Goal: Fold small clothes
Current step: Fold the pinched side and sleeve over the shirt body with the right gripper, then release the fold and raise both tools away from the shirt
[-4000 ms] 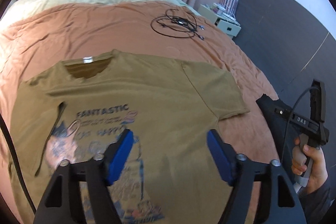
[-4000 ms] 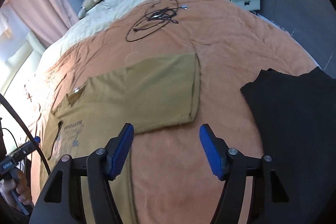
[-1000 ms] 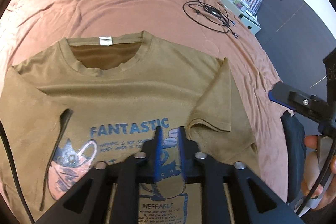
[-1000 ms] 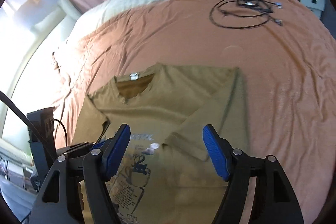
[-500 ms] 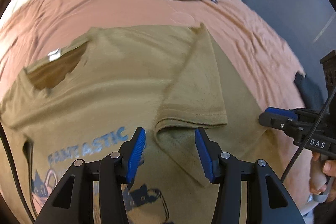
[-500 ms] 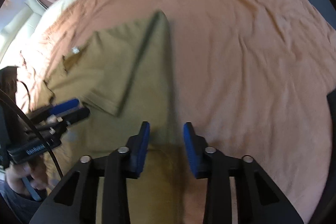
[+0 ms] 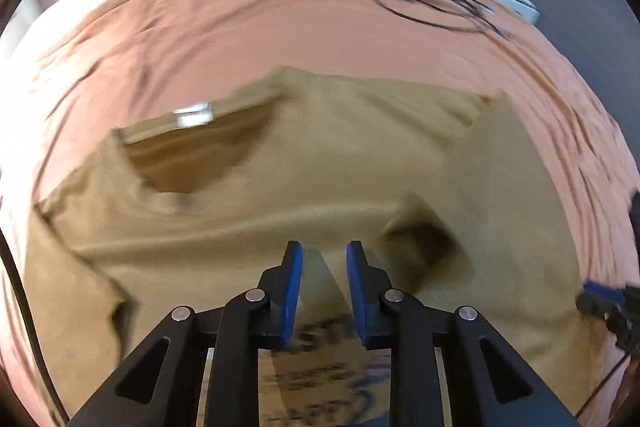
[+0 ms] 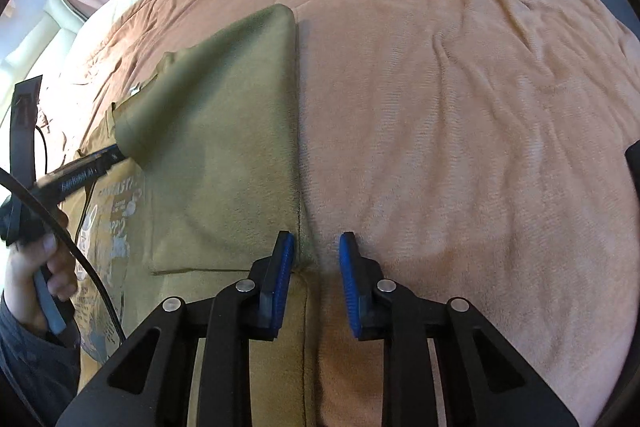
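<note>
Folding is under way on the wide rust-orange bed blanket (image 8: 460,107), where the olive-tan printed cotton T-shirt (image 7: 320,167) lies chest-up, its right sleeve already turned inward over the body. Your left gripper (image 7: 323,267) has just been closing, and its blue pads appear to pinch a fold of shirt fabric beside the turned sleeve, though motion blur leaves the contact unconfirmed. Your right gripper (image 8: 316,255) stands nearly together, straddling the shirt's outer folded edge; whether cloth is actually clamped cannot be told.

Risk: if either grip holds only the top layer, lifting will pull the fold open and drag the sleeve out. A pinch that catches the blanket would raise it with the shirt.

Compared with a second ago, the right jaws stood wide above the shirt; they now sit low at the edge.
</note>
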The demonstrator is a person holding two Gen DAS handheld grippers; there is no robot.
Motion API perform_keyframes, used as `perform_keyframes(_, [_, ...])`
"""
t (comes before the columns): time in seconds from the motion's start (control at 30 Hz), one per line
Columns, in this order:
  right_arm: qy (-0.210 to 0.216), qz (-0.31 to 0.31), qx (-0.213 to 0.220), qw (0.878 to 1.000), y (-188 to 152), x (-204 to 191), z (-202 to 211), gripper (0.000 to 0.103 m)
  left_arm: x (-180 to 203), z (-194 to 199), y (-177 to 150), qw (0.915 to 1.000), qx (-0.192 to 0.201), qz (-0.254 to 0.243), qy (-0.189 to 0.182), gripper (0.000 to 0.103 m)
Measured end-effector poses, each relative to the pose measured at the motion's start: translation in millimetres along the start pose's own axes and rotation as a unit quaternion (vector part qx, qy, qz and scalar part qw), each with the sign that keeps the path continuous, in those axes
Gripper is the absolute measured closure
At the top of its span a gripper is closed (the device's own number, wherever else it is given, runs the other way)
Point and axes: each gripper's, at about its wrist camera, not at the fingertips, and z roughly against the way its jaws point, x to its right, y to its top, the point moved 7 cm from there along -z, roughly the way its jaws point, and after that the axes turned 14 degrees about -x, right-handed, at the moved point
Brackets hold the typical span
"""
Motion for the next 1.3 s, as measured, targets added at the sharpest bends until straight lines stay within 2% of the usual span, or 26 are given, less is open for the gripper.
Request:
perform_keyframes(0.1, [0.004,0.000,0.003,1.000,-3,2,2,0.083,-7,12,2,0.9997,0.008,0.008,-0.023,0.078])
perform_keyframes(0.23, [0.005,0.001,0.005,1.000,-11,10,11,0.083,7,21,5,0.9989,0.015,-0.016,-0.041,0.078])
perform_keyframes(0.37, [-0.005,-0.001,0.022,1.000,-18,14,29,0.082,23,13,6,0.9987,0.000,-0.039,-0.032,0.078])
perform_keyframes(0.43, [-0.020,0.004,0.039,0.999,-23,15,41,0.080,25,11,-2,0.9984,-0.006,-0.039,-0.041,0.078])
perform_keyframes(0.6, [-0.015,0.002,0.048,0.999,-42,8,57,0.080,19,34,-31,0.9971,-0.001,-0.031,-0.069,0.077])
perform_keyframes(0.67, [-0.009,0.009,0.044,0.999,-55,0,62,0.080,14,46,-44,0.9969,0.005,-0.032,-0.072,0.074])
perform_keyframes(0.73, [-0.012,0.014,0.045,0.999,-68,-7,68,0.080,7,62,-59,0.9964,0.014,-0.029,-0.078,0.061])
perform_keyframes(0.83, [-0.007,0.018,0.047,0.999,-84,-15,79,0.080,-10,87,-84,0.9962,0.031,-0.019,-0.079,0.052])
perform_keyframes(0.87, [-0.007,0.019,0.049,0.999,-90,-17,83,0.077,-17,95,-93,0.9961,0.035,-0.014,-0.080,0.051])
perform_keyframes(0.9, [-0.009,0.020,0.051,0.998,-96,-17,89,0.060,-24,102,-102,0.9959,0.037,-0.009,-0.081,0.049])
perform_keyframes(0.93, [-0.014,0.020,0.058,0.998,-103,-20,95,0.047,-30,108,-108,0.9959,0.039,-0.005,-0.082,0.046])
perform_keyframes(0.97, [-0.014,0.022,0.066,0.997,-108,-21,101,0.028,-38,115,-117,0.9959,0.042,0.001,-0.080,0.044])
perform_keyframes(1.07, [-0.013,0.030,0.078,0.996,-130,-31,116,0.022,-59,137,-139,0.9953,0.060,0.018,-0.074,0.029])
perform_keyframes(1.13, [-0.019,0.032,0.082,0.996,-143,-34,120,0.020,-74,153,-156,0.9940,0.078,0.031,-0.070,0.015])
perform_keyframes(1.2, [-0.018,0.037,0.085,0.996,-155,-39,125,0.020,-88,169,-174,0.9926,0.093,0.043,-0.065,0.011])
perform_keyframes(1.3, [-0.006,0.048,0.097,0.994,-176,-46,136,0.020,-105,188,-200,0.9911,0.107,0.054,-0.058,0.011])
